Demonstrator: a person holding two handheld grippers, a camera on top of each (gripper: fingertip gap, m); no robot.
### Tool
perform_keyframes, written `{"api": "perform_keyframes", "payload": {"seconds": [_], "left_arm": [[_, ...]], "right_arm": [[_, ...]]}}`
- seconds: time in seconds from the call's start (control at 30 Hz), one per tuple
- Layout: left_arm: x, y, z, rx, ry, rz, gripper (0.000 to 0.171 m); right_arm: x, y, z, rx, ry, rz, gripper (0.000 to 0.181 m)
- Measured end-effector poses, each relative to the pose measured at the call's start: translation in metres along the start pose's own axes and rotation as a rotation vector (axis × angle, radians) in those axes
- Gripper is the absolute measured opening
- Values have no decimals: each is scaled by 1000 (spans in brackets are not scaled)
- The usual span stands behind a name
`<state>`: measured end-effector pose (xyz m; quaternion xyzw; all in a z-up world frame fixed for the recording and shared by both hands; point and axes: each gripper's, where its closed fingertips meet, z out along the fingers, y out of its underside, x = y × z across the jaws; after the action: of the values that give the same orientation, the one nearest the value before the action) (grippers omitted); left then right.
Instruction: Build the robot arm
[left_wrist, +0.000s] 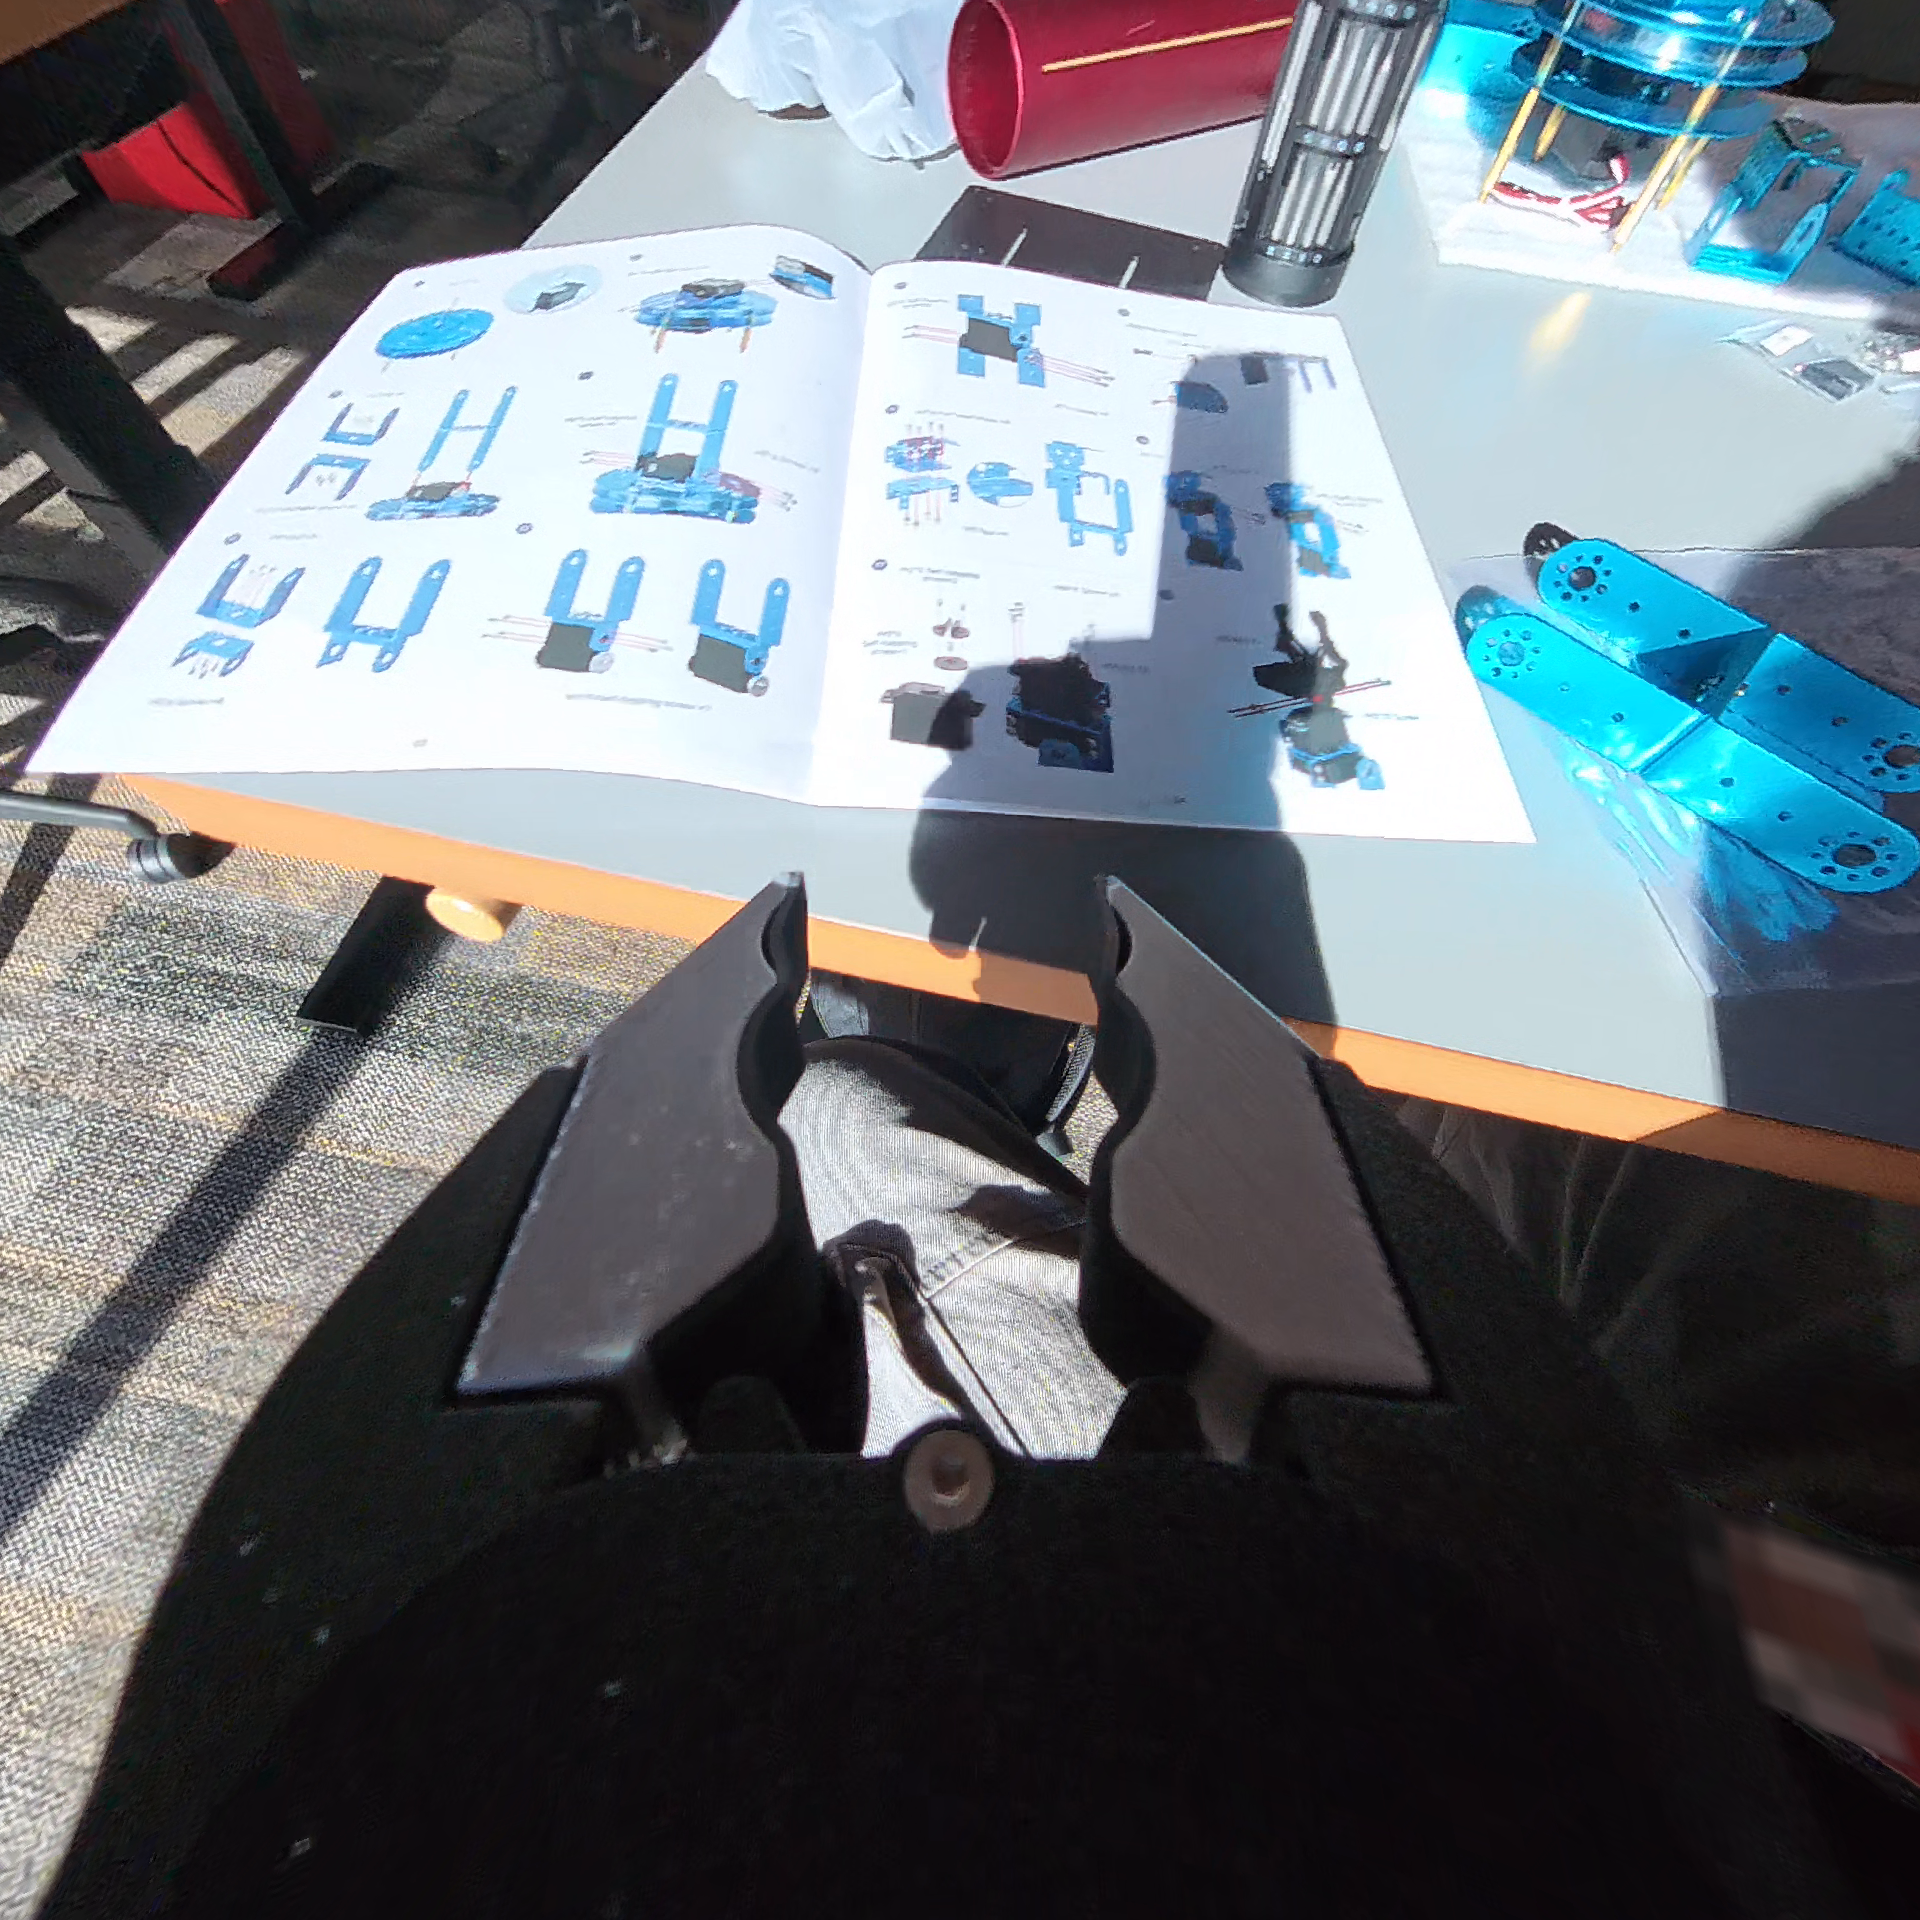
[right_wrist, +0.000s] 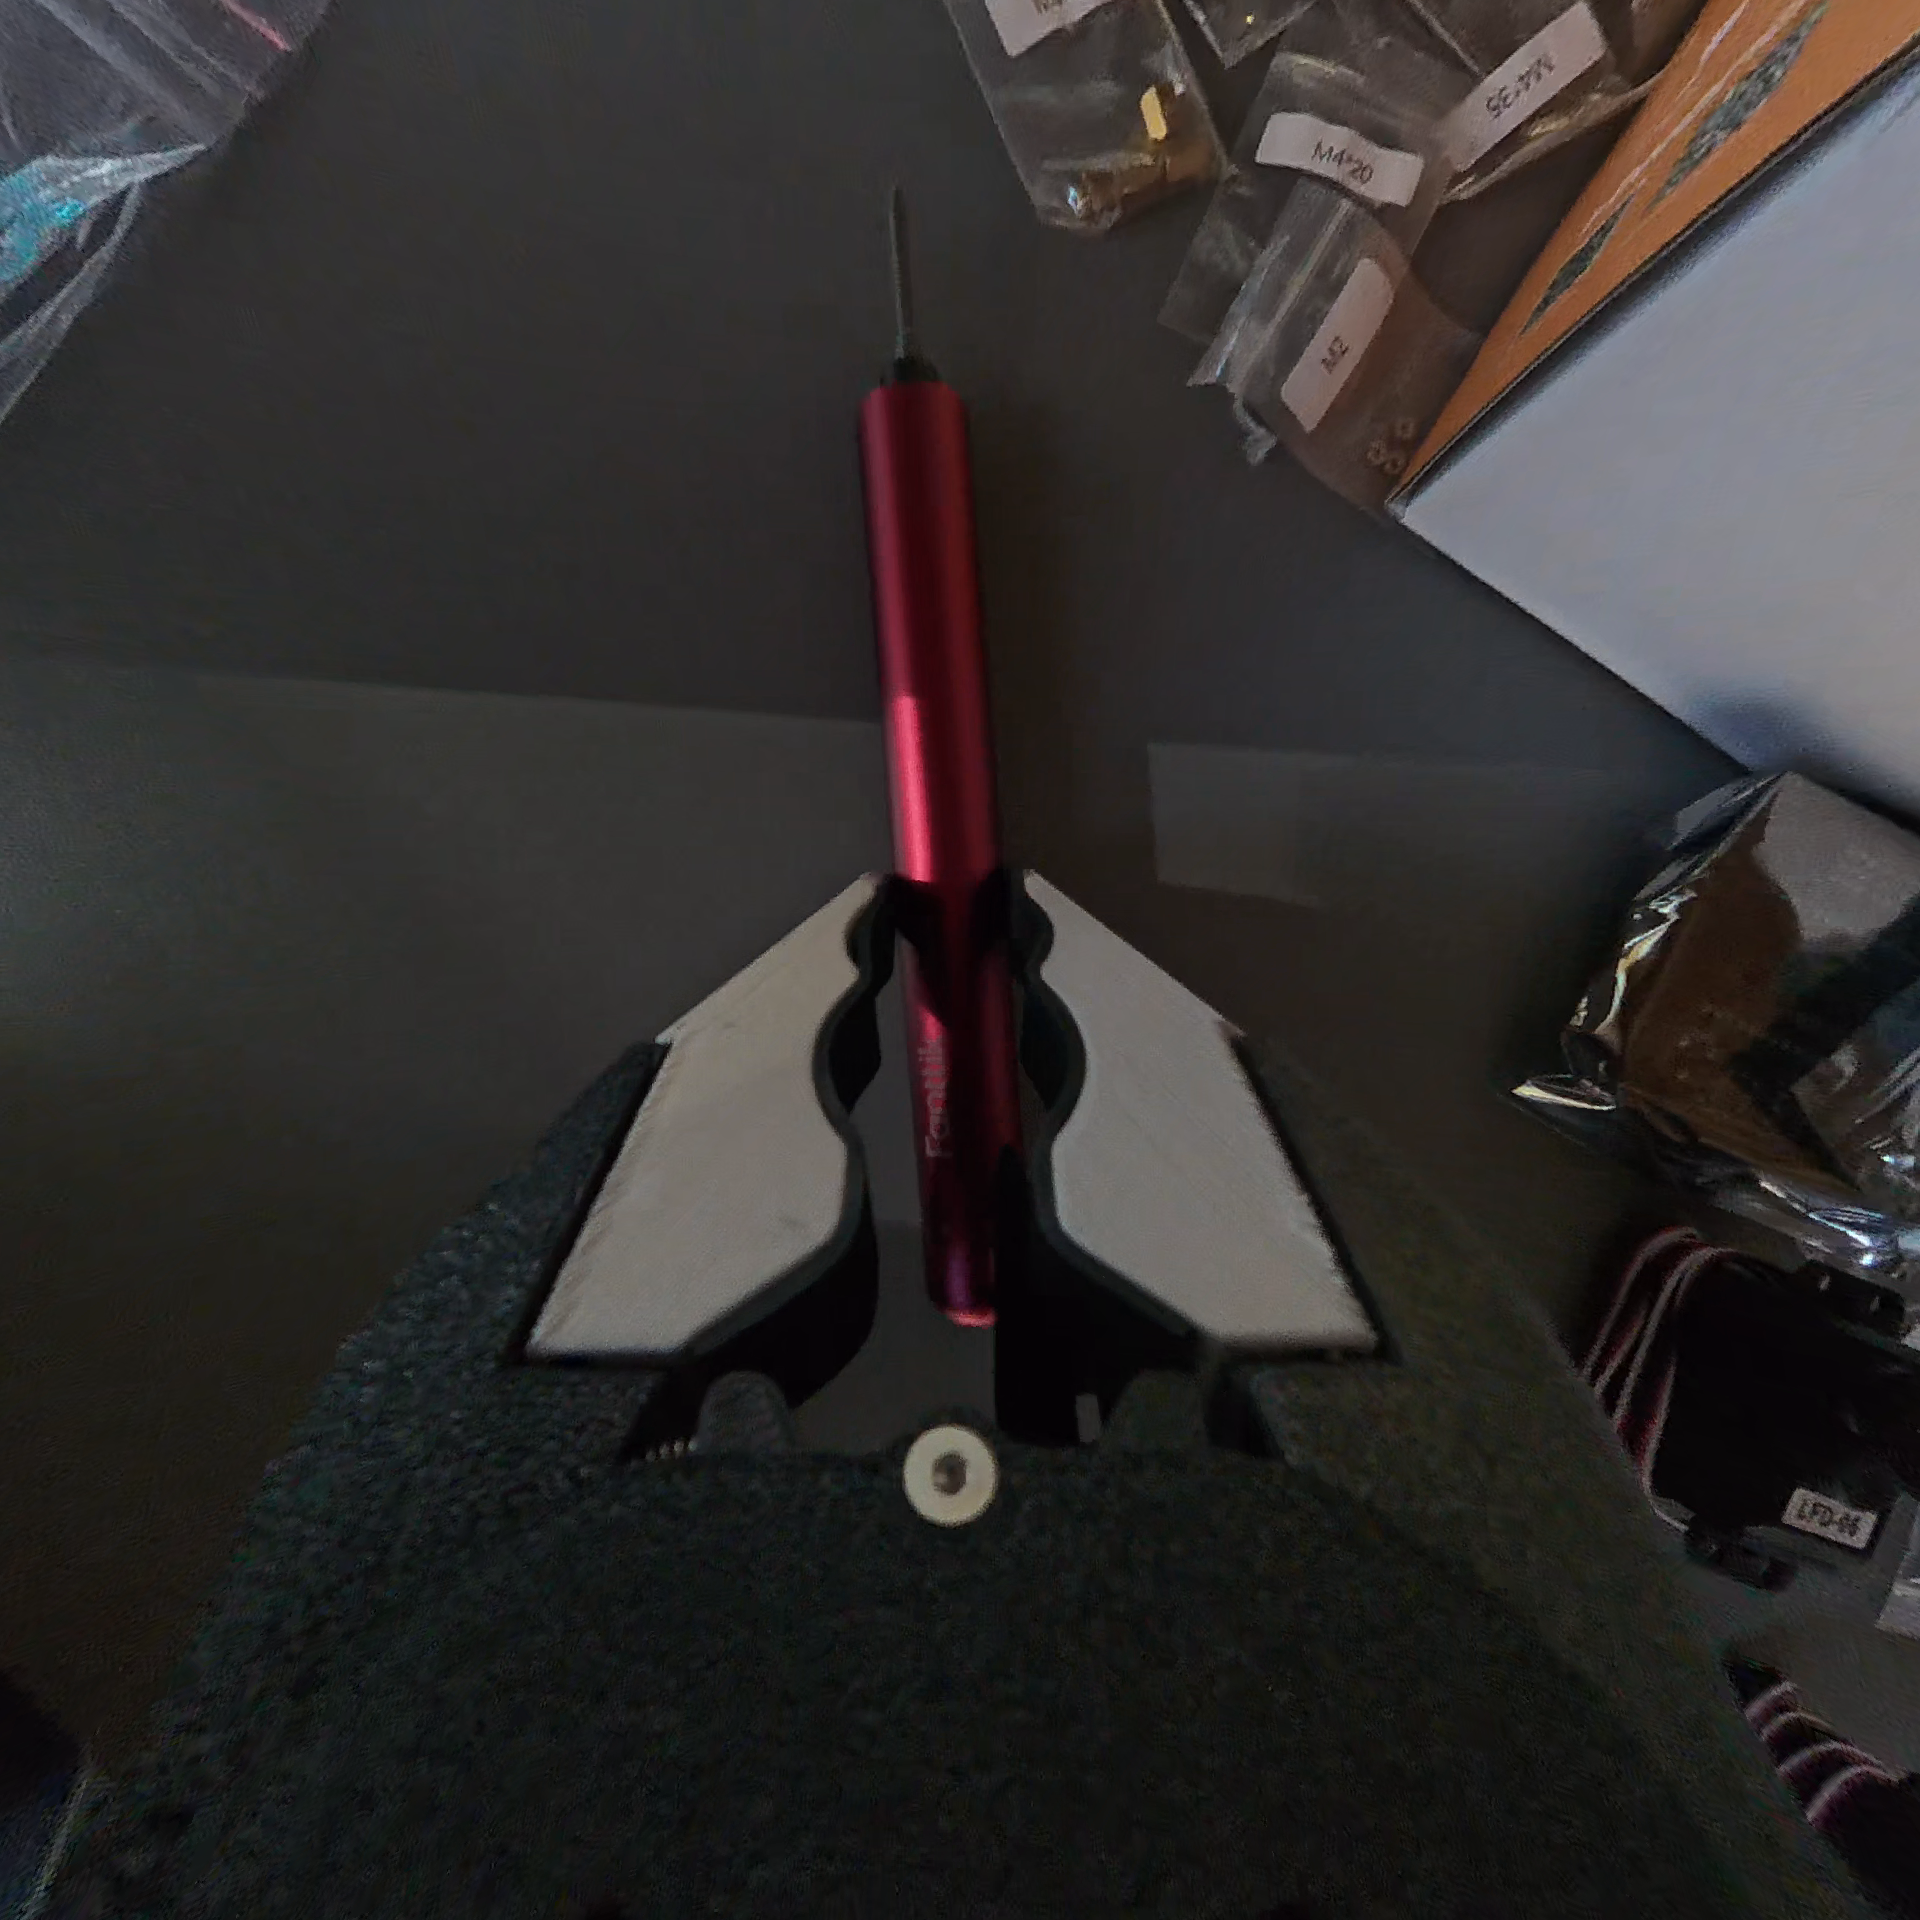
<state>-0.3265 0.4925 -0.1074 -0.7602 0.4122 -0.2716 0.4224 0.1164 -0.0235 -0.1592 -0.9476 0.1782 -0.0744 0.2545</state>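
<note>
We hold a red screwdriver (right_wrist: 932, 665) clamped in the right gripper (right_wrist: 948, 883), its fingers closed on the rear half of the barrel so the thin bit points forward over the dark, shaded tabletop (right_wrist: 468, 520), and we cannot tell whether the tip touches anything. The barrel looks like smooth anodised metal: we judge it light and stiff but slippery, likely to twist or slide in the pads, while the fine bit seems the part most easily bent; a hold farther forward, nearer the barrel's middle, would probably steady it better. Ahead and to the right lie small labelled bags (right_wrist: 1340, 270) of hardware, a box (right_wrist: 1662, 416) beside them, crumpled foil wrap (right_wrist: 1756, 987) and servos with wires (right_wrist: 1766, 1403) close by the gripper's right side. Our left gripper (left_wrist: 951, 894) hangs empty, fingers spread apart, just off the near edge of the table (left_wrist: 1558, 436), above the carpet and a person's lap. Before it an open manual (left_wrist: 623, 499) lies flat in sunlight, with blue brackets (left_wrist: 1704, 707) on clear plastic to its right, a black mesh holder (left_wrist: 1320, 135), a red tube (left_wrist: 1101, 83) on its side and a blue layered assembly (left_wrist: 1662, 62) at the far end.
</note>
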Motion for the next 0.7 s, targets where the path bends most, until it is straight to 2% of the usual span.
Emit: {"api": "perform_keyframes", "payload": {"seconds": [0.1, 0.2, 0.27, 0.33, 0.4, 0.53, 0.63, 0.7], "left_arm": [[-16, 3, 0, -2, -18, -23, 53], [-27, 2, 1, -8, -30, -16, 53], [-31, -1, 4, -3, -34, -10, 53], [-34, -5, 8, 1, -35, -8, 53], [-34, -10, 12, 8, -31, -8, 53], [-32, -19, 20, 27, -28, -5, 54], [-36, -23, 25, 23, -45, 7, 54], [-42, -26, 27, 18, -64, 4, 54]], "right_arm": [[1, -1, 1, 14, -7, 44, 21], [4, -3, -4, 21, 32, 56, 44], [4, -23, -12, 87, 73, 56, 44], [-12, -61, -20, 214, 69, 29, 44], [-44, -105, -22, 359, 7, -29, 44], [-136, -182, -5, 569, -284, -114, 44], [-194, -216, 13, 631, -434, -190, 44], [-216, -224, 25, 599, -433, -232, 44]]}}
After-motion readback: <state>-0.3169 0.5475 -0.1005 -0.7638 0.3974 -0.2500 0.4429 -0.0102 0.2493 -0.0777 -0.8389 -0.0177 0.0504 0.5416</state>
